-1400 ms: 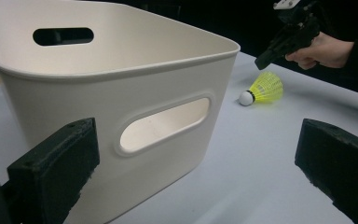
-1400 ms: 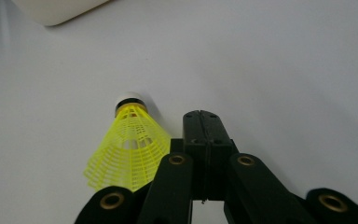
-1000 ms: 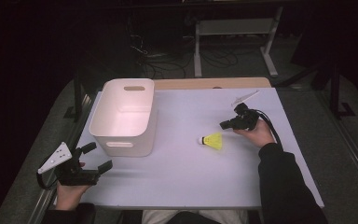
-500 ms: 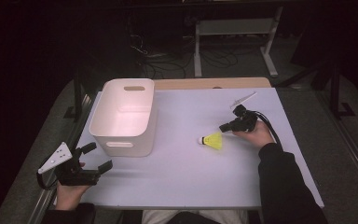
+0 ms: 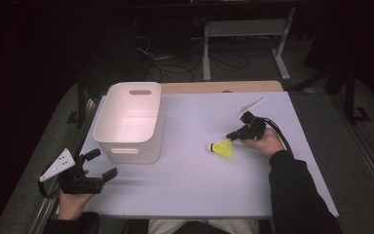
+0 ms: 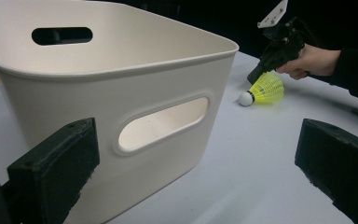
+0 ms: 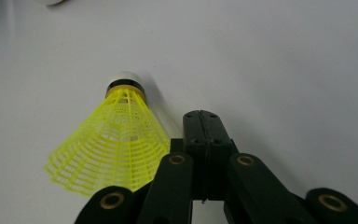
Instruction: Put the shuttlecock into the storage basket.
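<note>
A yellow mesh shuttlecock (image 5: 222, 147) with a white cork lies on its side on the white table, right of centre. My right gripper (image 5: 231, 136) is shut, its jaws pressed together with nothing between them. In the right gripper view its tip (image 7: 206, 122) rests at the right edge of the shuttlecock's skirt (image 7: 116, 149). A white plastic bin (image 5: 126, 152) with handle slots stands at the left, and nothing shows inside it. My left gripper (image 5: 102, 163) is held open at the table's front left corner, pointing at the bin's near wall (image 6: 121, 84), its fingers (image 6: 56, 163) wide apart.
A wooden strip (image 5: 219, 87) runs along the table's far edge. A black cable (image 5: 278, 134) trails from the right gripper over the table. On the dark floor beyond stand a metal frame (image 5: 246, 29) and loose cables. Bare tabletop (image 5: 190, 185) lies between the two hands.
</note>
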### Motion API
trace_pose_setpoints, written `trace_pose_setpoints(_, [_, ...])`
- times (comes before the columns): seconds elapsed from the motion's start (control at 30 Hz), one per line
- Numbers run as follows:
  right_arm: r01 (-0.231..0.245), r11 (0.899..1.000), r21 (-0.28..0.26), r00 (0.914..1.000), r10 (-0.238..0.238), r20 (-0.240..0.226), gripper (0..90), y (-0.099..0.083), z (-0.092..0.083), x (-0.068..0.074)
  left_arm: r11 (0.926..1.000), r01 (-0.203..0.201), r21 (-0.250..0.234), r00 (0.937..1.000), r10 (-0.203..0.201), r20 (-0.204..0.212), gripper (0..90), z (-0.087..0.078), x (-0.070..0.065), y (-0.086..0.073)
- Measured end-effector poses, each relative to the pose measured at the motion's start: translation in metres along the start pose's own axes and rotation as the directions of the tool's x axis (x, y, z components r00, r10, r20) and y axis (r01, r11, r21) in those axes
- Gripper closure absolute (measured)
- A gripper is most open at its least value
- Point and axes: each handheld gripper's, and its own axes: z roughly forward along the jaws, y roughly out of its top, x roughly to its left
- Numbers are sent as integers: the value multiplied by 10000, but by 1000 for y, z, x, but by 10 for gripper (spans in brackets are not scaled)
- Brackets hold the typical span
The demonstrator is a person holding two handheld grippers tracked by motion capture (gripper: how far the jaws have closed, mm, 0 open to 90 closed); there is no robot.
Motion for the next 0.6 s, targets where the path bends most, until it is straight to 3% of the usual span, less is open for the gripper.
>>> trace_pose_setpoints(0.6, [556, 9970, 546, 9971, -526, -552, 889, 2, 4, 22, 10000, -7, -23, 10000, 7, -27, 0, -1, 0, 0])
